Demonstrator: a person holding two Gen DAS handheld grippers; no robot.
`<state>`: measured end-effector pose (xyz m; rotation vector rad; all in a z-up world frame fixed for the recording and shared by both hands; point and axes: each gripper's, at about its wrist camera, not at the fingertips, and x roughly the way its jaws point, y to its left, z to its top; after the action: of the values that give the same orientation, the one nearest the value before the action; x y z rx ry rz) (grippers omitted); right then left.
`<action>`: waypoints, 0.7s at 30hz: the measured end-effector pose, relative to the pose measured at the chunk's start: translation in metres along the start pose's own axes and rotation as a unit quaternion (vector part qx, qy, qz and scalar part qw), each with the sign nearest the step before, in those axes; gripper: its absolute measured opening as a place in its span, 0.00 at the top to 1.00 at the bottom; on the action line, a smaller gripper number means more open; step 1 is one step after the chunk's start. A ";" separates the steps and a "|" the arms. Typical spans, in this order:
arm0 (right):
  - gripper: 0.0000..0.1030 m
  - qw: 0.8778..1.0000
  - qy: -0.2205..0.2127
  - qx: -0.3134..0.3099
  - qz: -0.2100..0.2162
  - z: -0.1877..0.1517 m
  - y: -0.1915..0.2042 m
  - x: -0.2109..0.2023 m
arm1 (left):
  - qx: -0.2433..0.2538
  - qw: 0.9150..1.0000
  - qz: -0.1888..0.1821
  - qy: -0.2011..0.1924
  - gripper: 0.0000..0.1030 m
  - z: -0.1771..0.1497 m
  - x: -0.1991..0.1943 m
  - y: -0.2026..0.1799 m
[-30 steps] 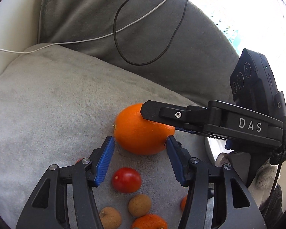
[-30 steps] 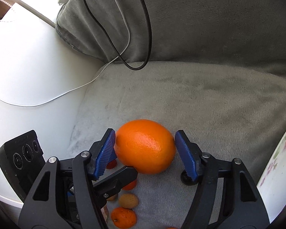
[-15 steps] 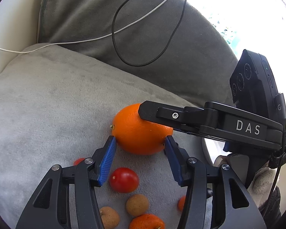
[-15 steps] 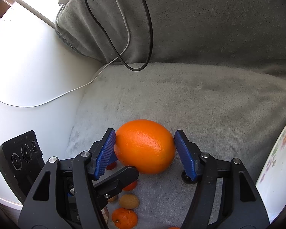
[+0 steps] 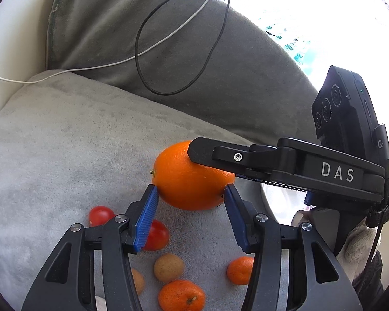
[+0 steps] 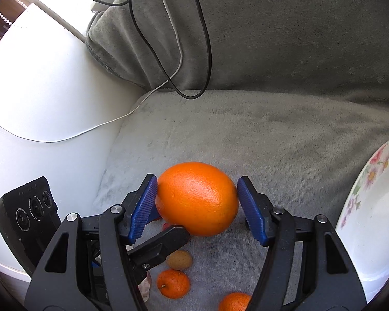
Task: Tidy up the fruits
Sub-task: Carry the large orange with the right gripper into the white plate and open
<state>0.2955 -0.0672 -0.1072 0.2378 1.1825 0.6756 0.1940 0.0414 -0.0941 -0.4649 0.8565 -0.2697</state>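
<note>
A large orange (image 6: 197, 198) sits between the blue pads of my right gripper (image 6: 197, 202), which is shut on it. In the left wrist view the same orange (image 5: 189, 181) is in front of my left gripper (image 5: 192, 210), which is open with its tips at the orange's sides. The right gripper's black finger (image 5: 220, 155) lies across the orange's top. Below lie two red tomatoes (image 5: 155, 234), a mandarin (image 5: 181, 295), a second mandarin (image 5: 240, 269) and small brown fruits (image 5: 168, 267) on the grey cushion (image 5: 64, 142).
A white floral plate (image 6: 370, 220) is at the right edge. Black and white cables (image 5: 168, 51) hang over the grey back cushion (image 6: 272, 39). A white armrest (image 6: 51, 90) borders the left side. The other gripper's camera block (image 6: 26, 217) is at lower left.
My right gripper's pads have closed in from a small gap onto the orange. The left gripper has drawn closer to the orange, and more small fruit shows below it.
</note>
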 end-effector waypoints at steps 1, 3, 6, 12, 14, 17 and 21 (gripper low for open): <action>0.35 1.000 -0.002 0.000 0.000 -0.001 -0.001 -0.004 | 0.003 1.000 -0.001 -0.001 0.50 -0.001 -0.001 -0.003; 0.35 1.000 -0.006 0.000 0.001 -0.003 -0.003 -0.011 | 0.009 1.000 -0.003 -0.003 0.50 -0.002 -0.003 -0.009; 0.35 1.000 -0.013 0.001 -0.001 -0.009 -0.005 -0.022 | 0.013 1.000 -0.009 -0.004 0.50 -0.005 -0.006 -0.018; 0.35 1.000 -0.030 0.004 -0.007 -0.023 -0.012 -0.049 | 0.025 0.999 -0.024 -0.006 0.50 -0.011 -0.009 -0.038; 0.35 0.999 -0.035 0.007 -0.009 -0.028 -0.016 -0.057 | 0.028 0.999 -0.030 -0.005 0.50 -0.014 -0.010 -0.046; 0.35 0.999 -0.043 0.014 -0.012 -0.038 -0.024 -0.071 | 0.035 0.999 -0.038 -0.002 0.50 -0.019 -0.009 -0.057; 0.35 0.998 -0.055 0.024 -0.018 -0.050 -0.035 -0.088 | 0.044 0.998 -0.051 0.003 0.50 -0.027 -0.007 -0.075</action>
<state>0.2439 -0.1564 -0.0765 0.2897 1.0949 0.5967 0.1649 -0.0285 -0.0673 -0.4258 0.8251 -0.4013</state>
